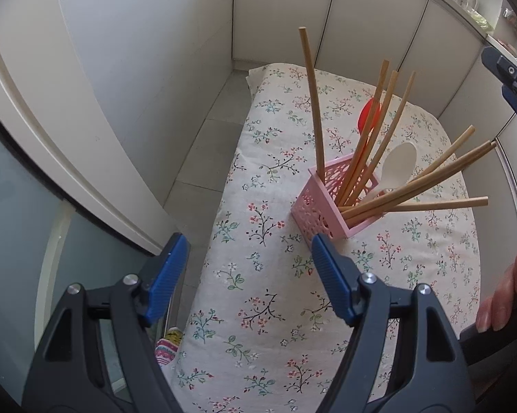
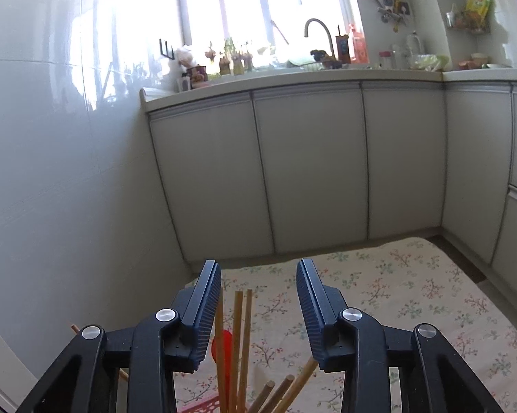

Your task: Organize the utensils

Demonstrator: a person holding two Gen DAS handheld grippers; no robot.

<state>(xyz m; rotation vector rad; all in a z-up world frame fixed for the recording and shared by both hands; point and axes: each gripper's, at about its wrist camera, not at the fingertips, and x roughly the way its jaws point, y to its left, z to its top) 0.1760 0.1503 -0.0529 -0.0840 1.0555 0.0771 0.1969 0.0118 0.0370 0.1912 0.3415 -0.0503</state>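
Both my grippers are free. Left gripper (image 1: 248, 241) jaws spread wide with nothing between them, hovering above the table's left edge, near the holder.

Right gripper (image 2: 258, 265) jaws also apart and gripping nothing. It sits above the holder, with chopstick tips poking up between and below the pads.

Pink perforated plastic square utensil holder (image 1: 322, 208) stands upright on the table with the floral-print cloth (image 1: 258, 309), about mid-length and between the left and right edges.

Inside it: a bundle of long wooden chopsticks (image 1: 368, 144) fanned out, some near upright, others leaning low toward the right edge. A white plastic spoon (image 1: 397, 165) and a red plastic spoon (image 1: 368, 115) stand bowl-up in it too.

My right hand (image 1: 506, 296) shows at the left view's right border.
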